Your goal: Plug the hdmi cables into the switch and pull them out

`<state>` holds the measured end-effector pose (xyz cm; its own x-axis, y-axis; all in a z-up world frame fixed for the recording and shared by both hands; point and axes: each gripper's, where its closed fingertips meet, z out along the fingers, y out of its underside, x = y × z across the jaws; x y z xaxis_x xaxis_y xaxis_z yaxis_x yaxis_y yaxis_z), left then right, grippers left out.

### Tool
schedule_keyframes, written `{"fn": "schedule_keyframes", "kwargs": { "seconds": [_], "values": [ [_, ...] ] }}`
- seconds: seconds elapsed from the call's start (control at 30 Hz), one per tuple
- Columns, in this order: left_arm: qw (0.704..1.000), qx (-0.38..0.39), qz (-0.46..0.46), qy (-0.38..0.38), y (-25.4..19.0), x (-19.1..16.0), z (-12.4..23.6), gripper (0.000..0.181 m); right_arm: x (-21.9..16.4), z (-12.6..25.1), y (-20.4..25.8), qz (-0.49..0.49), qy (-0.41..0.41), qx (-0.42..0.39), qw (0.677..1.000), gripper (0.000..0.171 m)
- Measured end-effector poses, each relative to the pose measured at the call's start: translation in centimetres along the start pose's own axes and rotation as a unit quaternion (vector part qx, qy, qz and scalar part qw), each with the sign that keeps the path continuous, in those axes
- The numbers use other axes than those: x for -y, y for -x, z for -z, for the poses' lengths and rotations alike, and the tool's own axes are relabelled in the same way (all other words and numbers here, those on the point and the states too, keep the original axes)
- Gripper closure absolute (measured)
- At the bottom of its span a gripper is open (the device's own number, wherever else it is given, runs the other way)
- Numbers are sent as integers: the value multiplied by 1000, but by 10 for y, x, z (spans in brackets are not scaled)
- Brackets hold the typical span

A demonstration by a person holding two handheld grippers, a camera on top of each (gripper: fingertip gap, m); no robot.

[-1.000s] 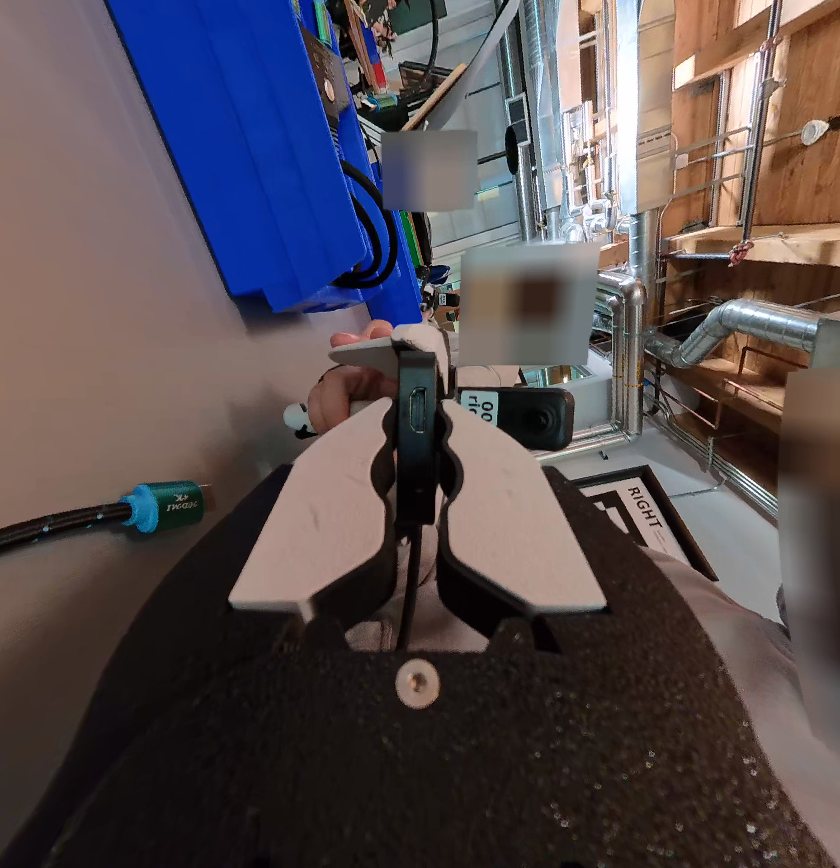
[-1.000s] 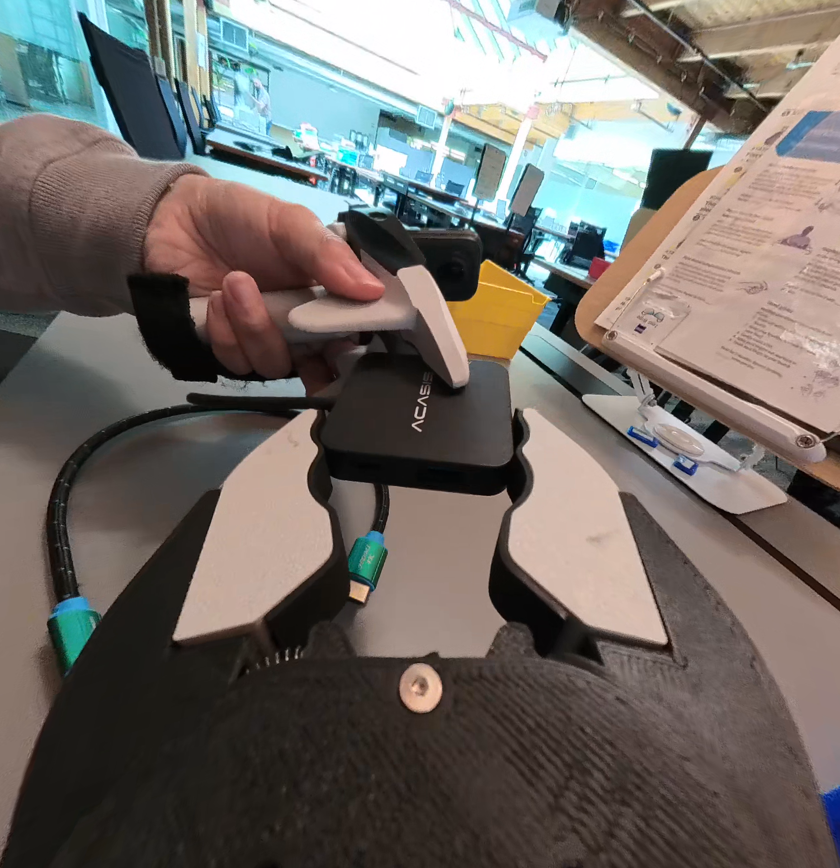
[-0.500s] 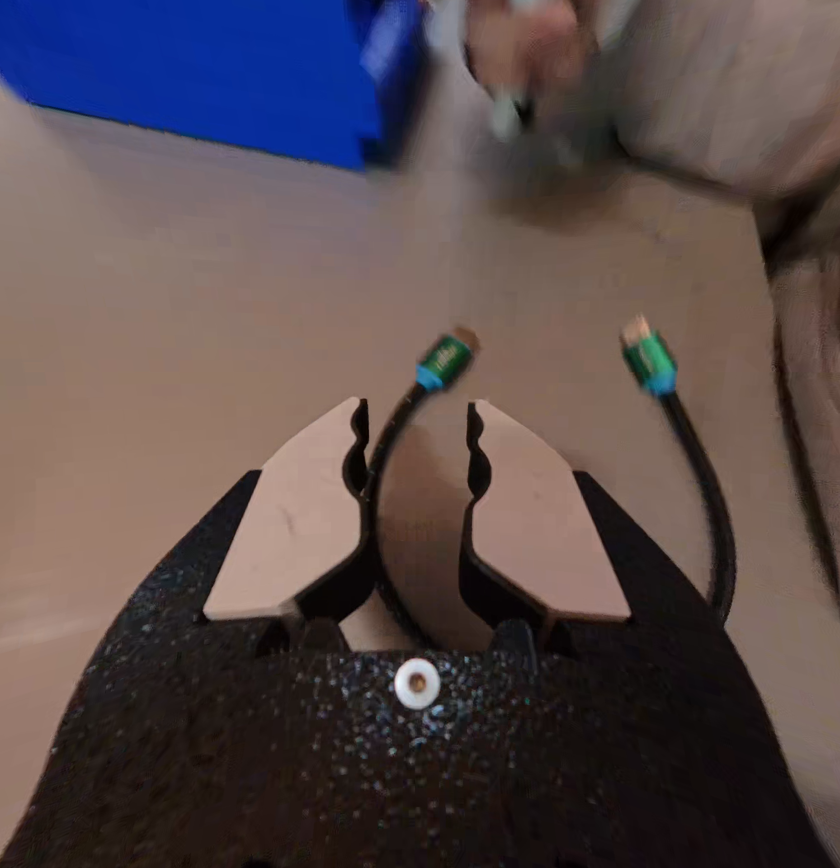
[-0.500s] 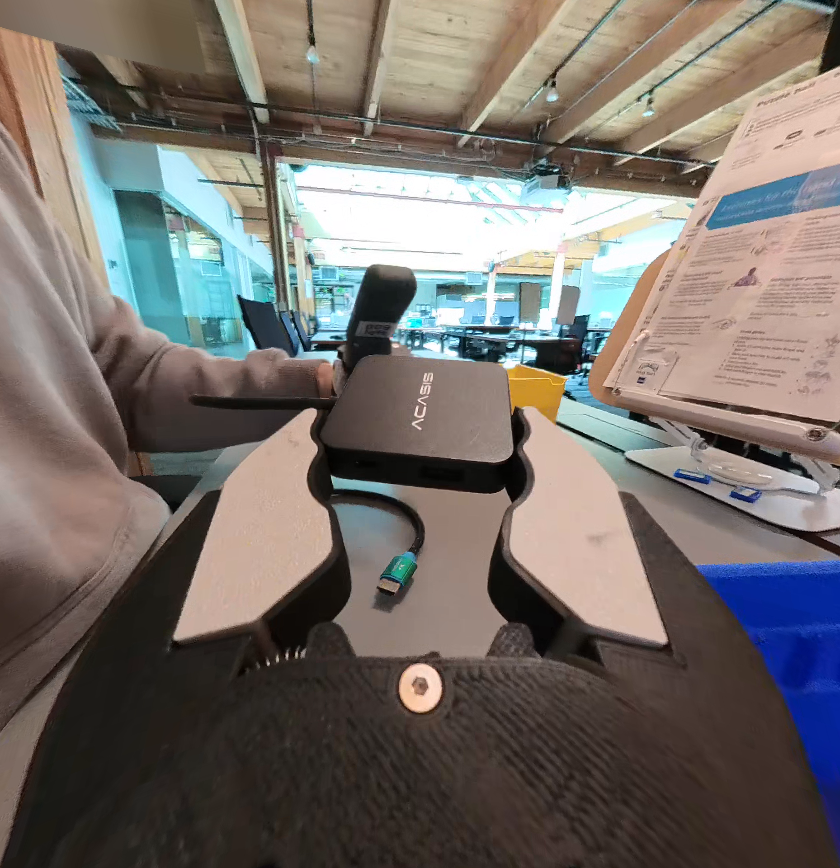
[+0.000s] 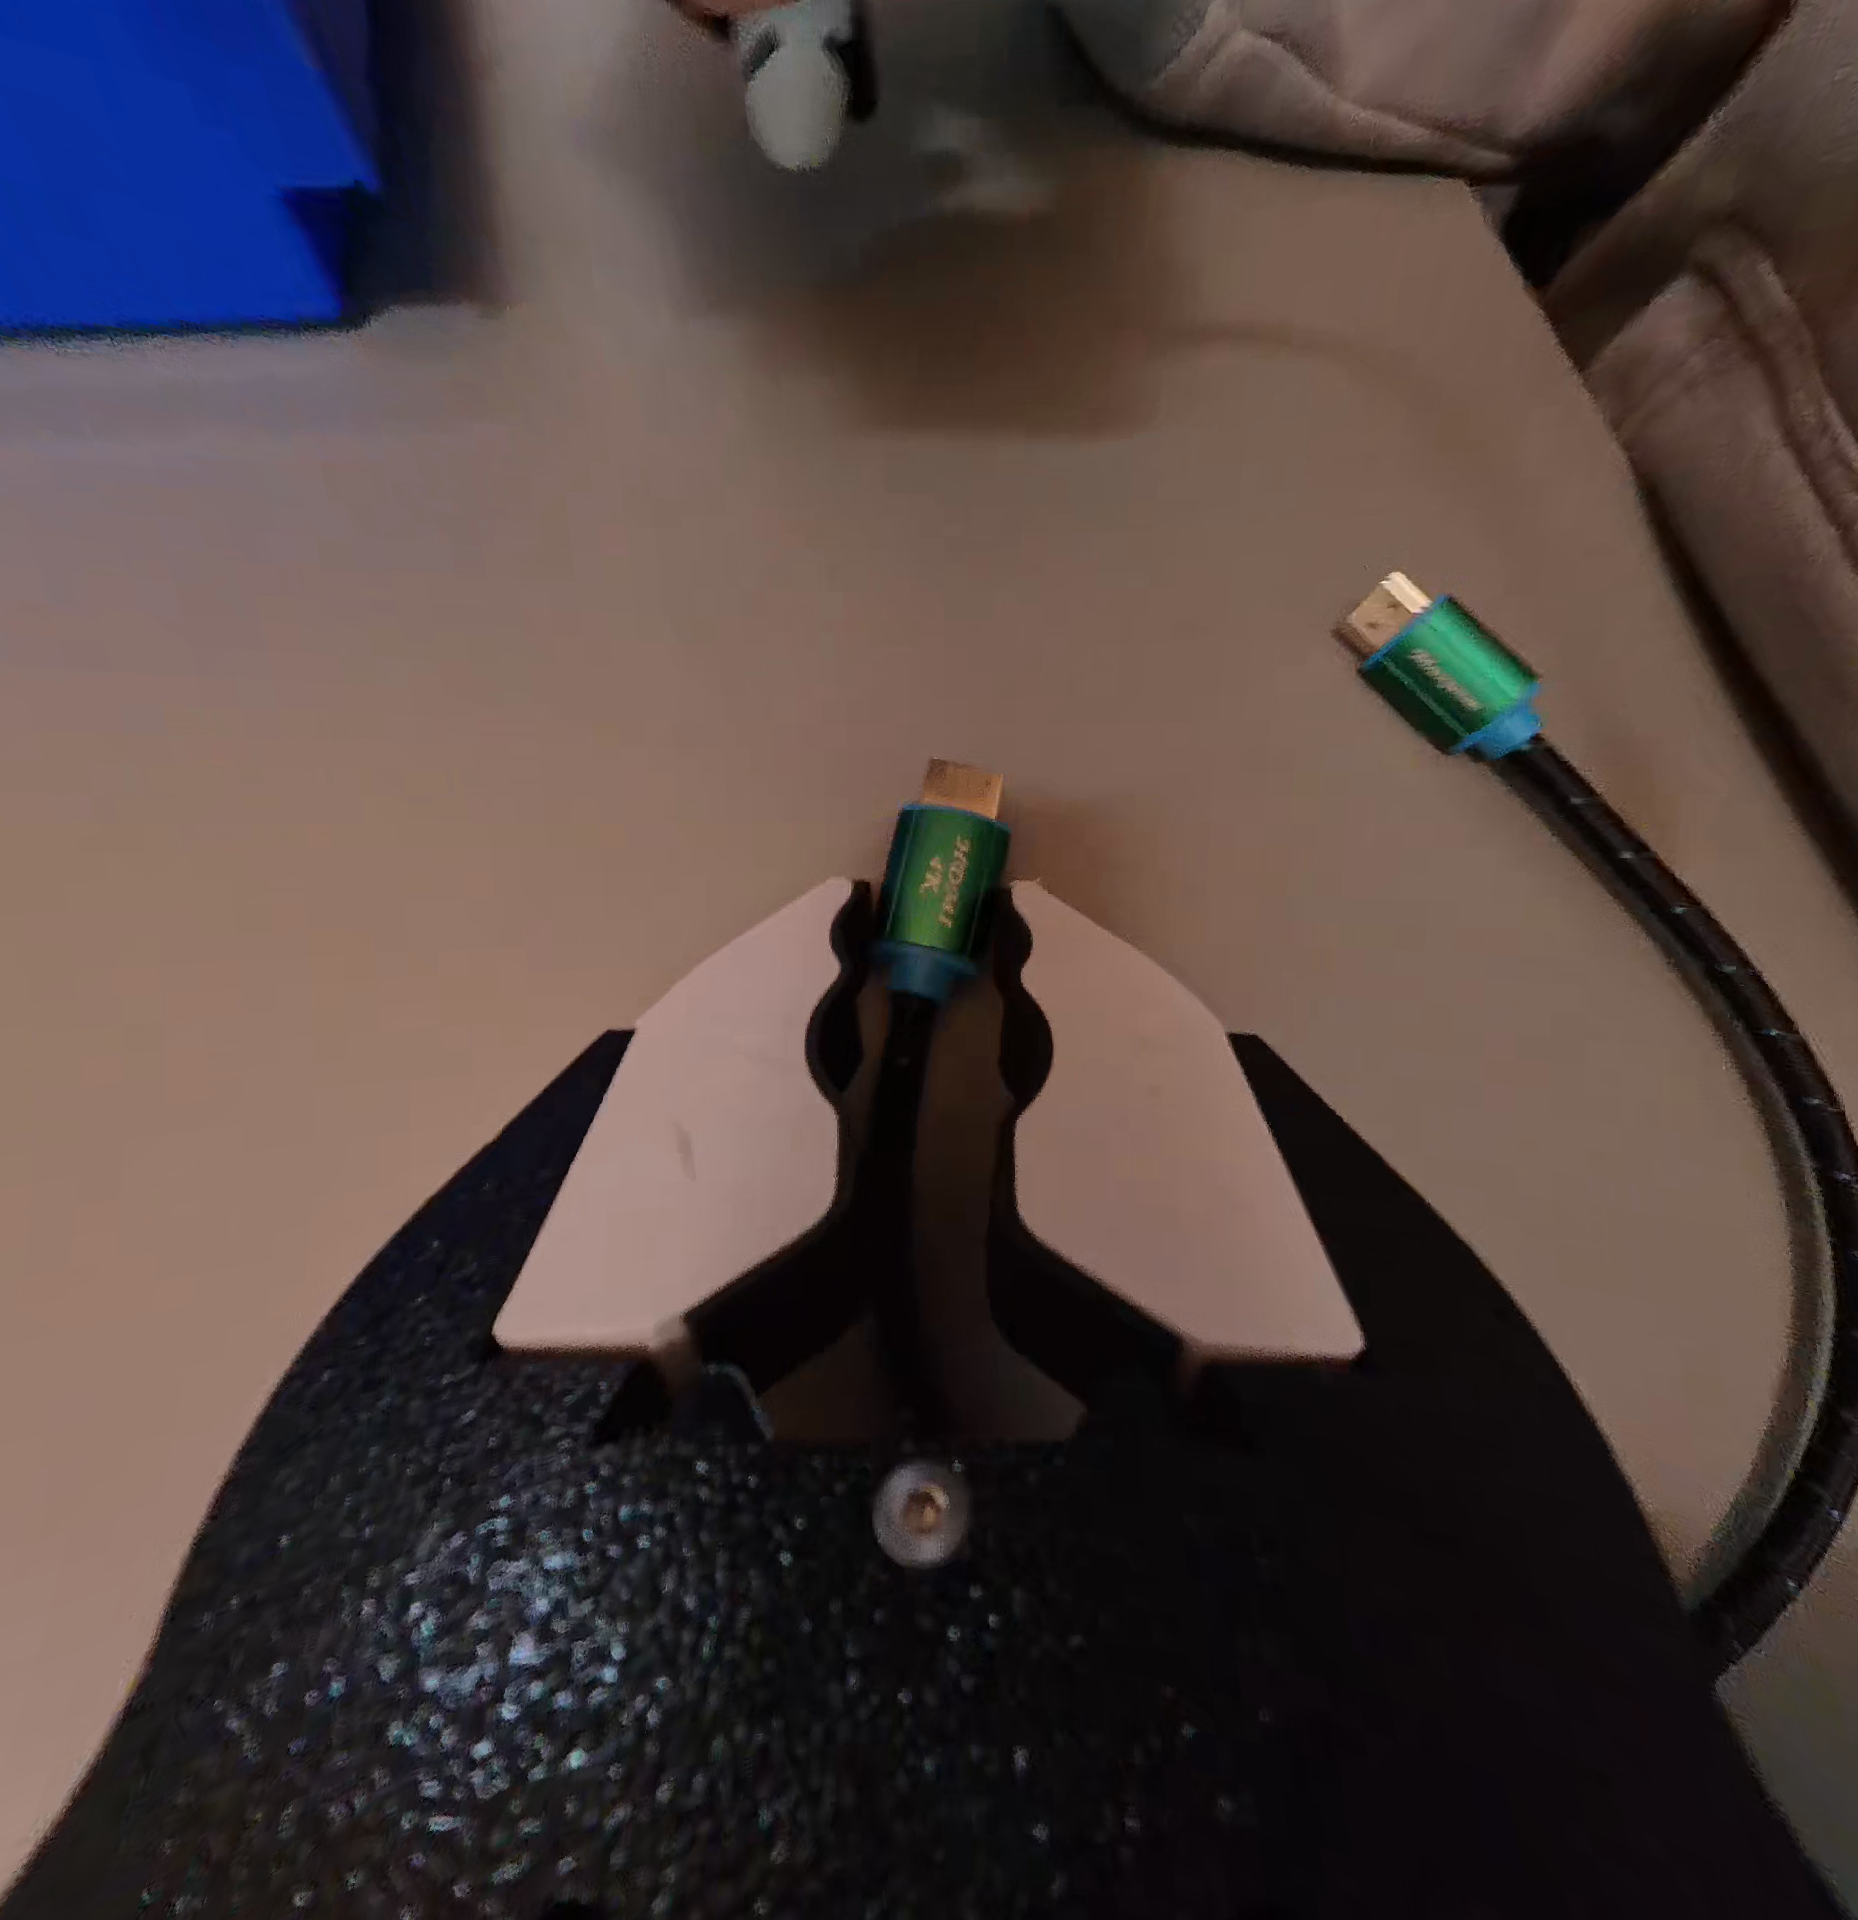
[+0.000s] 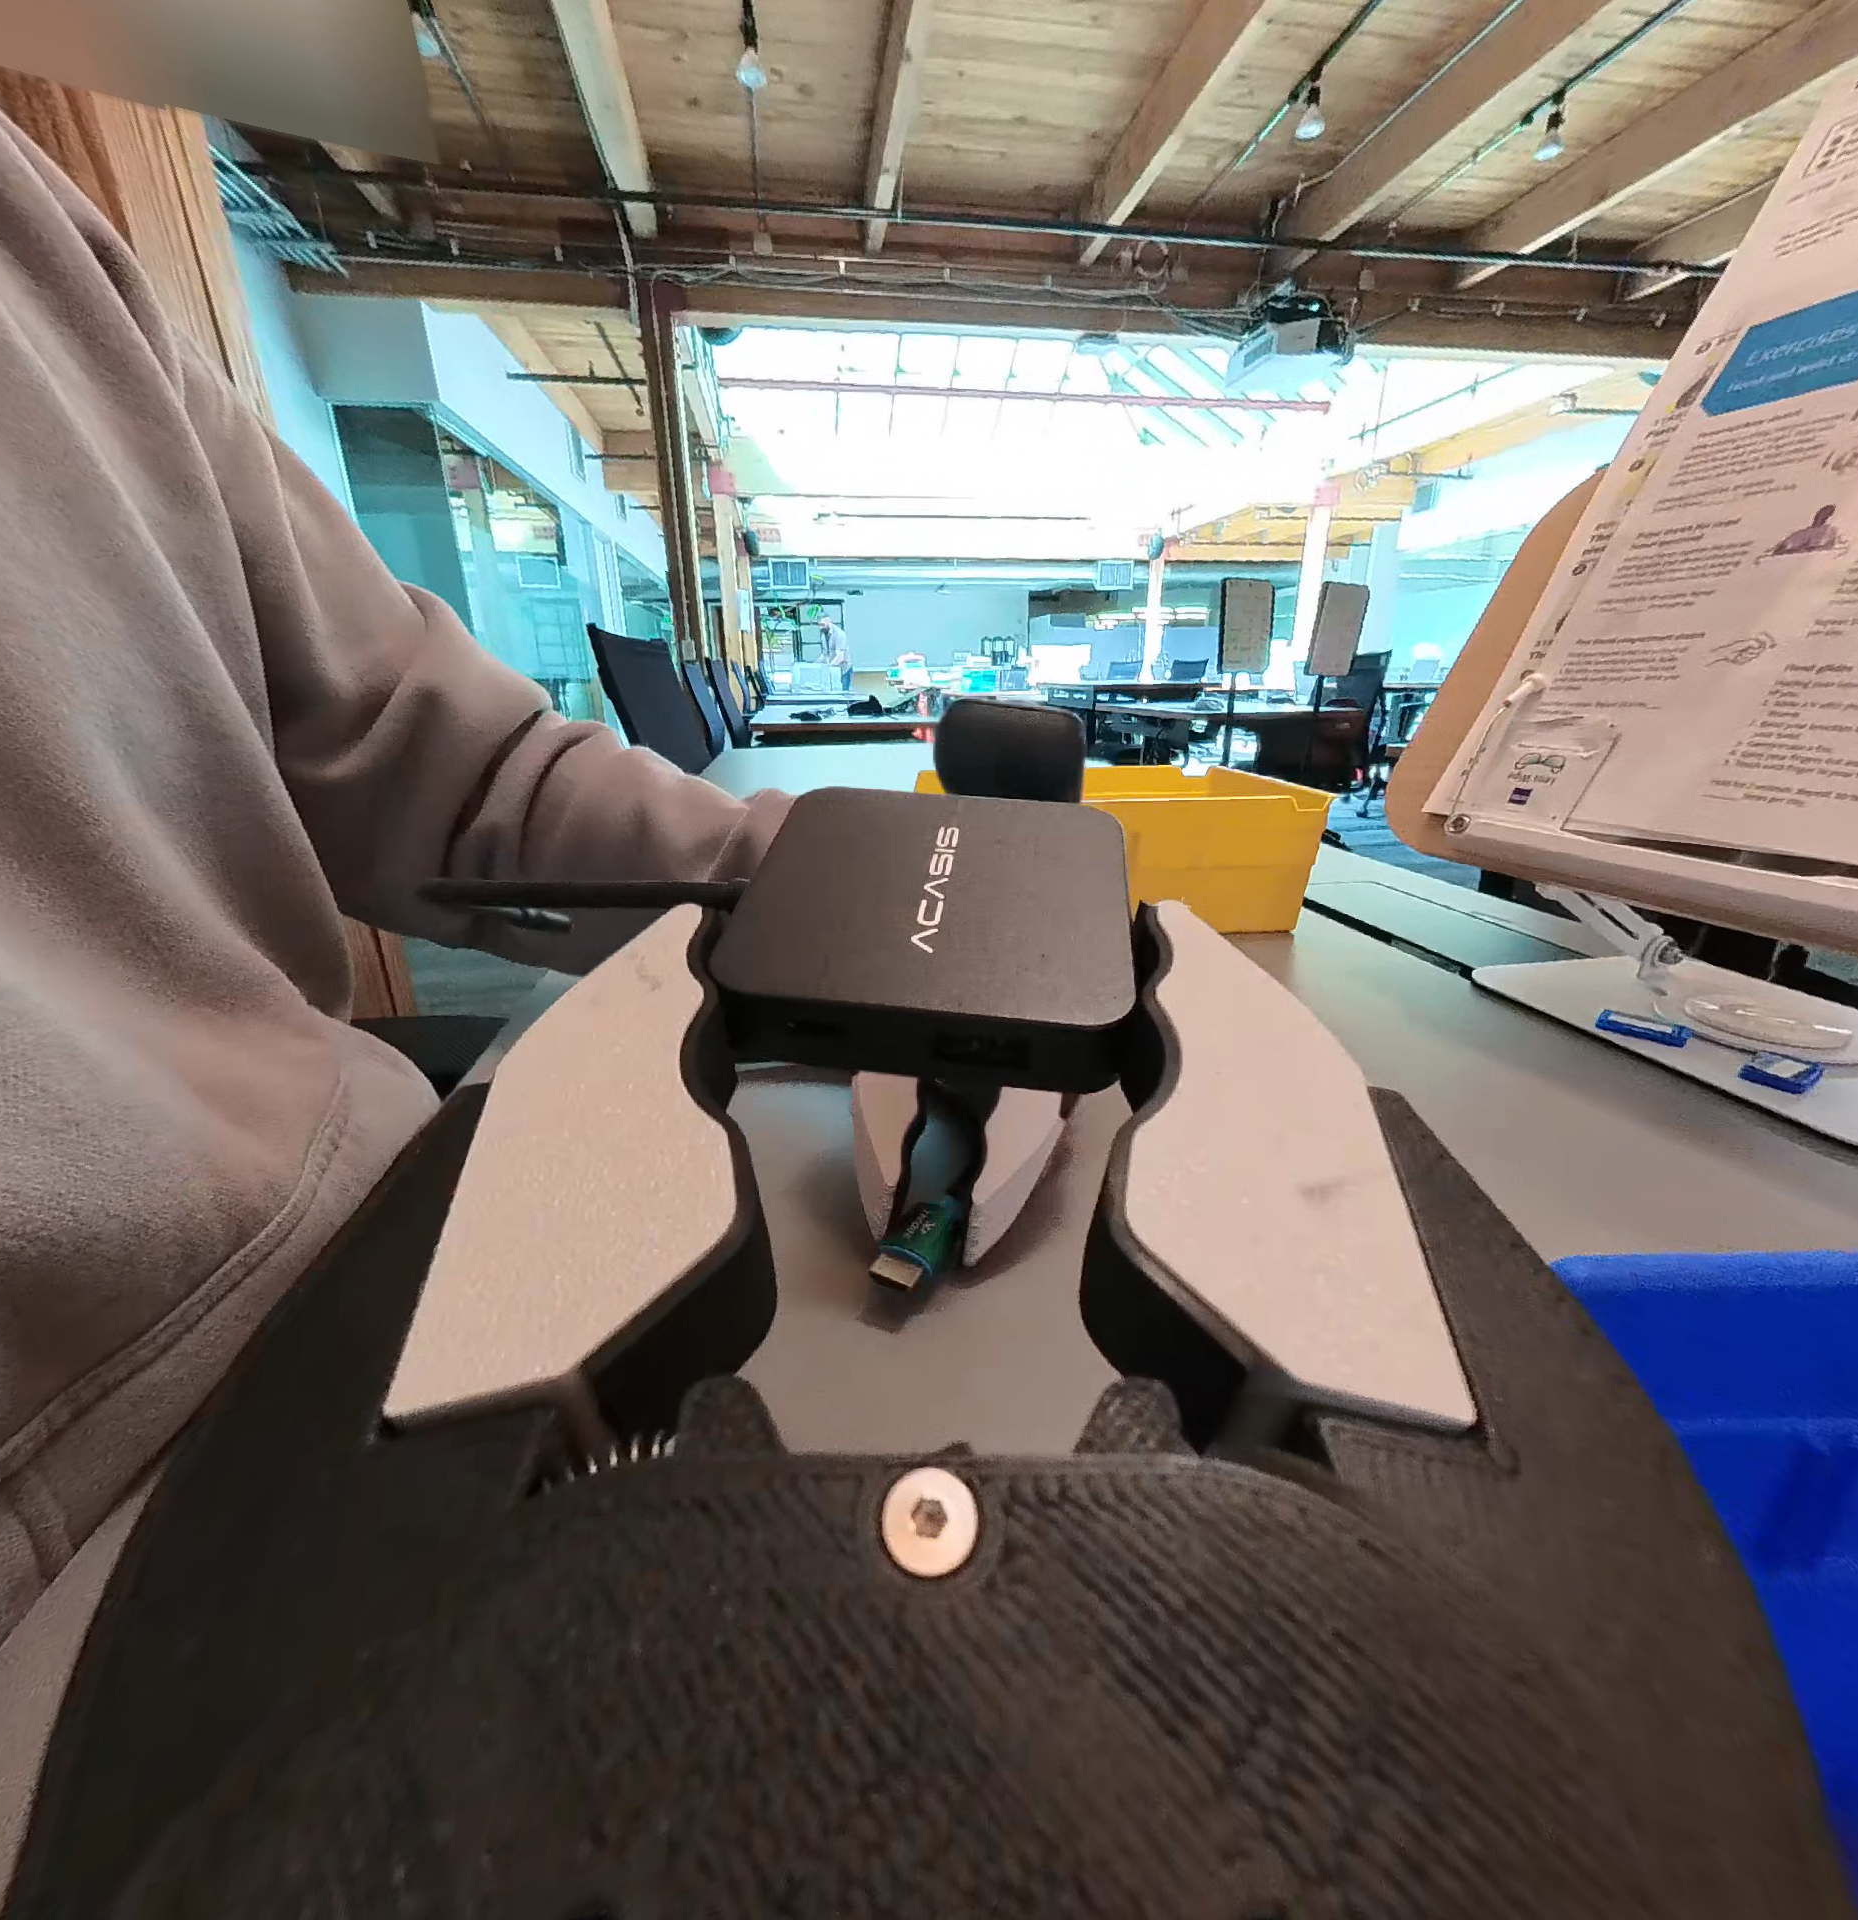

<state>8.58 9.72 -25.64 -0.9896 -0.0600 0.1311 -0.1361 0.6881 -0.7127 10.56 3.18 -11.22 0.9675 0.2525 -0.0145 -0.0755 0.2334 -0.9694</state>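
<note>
We see the left gripper (image 5: 933, 883) with its jaws pinching a green HDMI plug (image 5: 940, 891) low over the worktop (image 5: 489, 675). A second plug (image 5: 1444, 670) lies at two o'clock. The right gripper (image 6: 930, 971) has its jaws clamping the black switch (image 6: 925, 914) by its sides.

Dim, soft-edged left view, bright blown-out skylight in right view, wide-angle edge bending

HDMI plug (image 5: 940, 896) between the left claw's tips: glossy green metal shell, gold tip.
Cable (image 5: 1725, 1049) right of that claw: braided black.
Switch (image 6: 930, 914) in the right claw: matt black plastic.
Claw body (image 5: 800, 1662): rough, speckled black.
Table (image 5: 489, 644): smooth matt grey.
</note>
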Motion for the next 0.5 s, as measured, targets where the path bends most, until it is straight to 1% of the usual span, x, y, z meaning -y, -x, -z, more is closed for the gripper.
{"fn": "schedule_keyframes", "kwargs": {
  "seconds": [0.03, 0.13, 0.23, 0.3, 0.37, 0.5],
  "values": [
    [1000, 12, 14, 10, 4, -2, 0, 160, 0, 0, 0, -4, -3, 2, 1000, 97],
    [996, 68, 58, 30, 11, 2, 8, 160, 2, -2, 3, -19, -12, 16, 1000, 97],
    [990, 104, 95, 24, 5, 33, 34, 160, -2, -6, 4, -29, -5, 25, 999, 97],
    [987, 127, 91, 37, 0, 53, 55, 160, -7, -9, 4, -24, 8, 24, 999, 97],
    [980, 158, 91, 76, -1, 65, 71, 160, -11, -11, 6, -19, 16, 28, 999, 97],
    [973, 172, 71, 134, -8, 76, 81, 161, -18, -14, 7, -3, 40, 23, 999, 97]
  ]
}}
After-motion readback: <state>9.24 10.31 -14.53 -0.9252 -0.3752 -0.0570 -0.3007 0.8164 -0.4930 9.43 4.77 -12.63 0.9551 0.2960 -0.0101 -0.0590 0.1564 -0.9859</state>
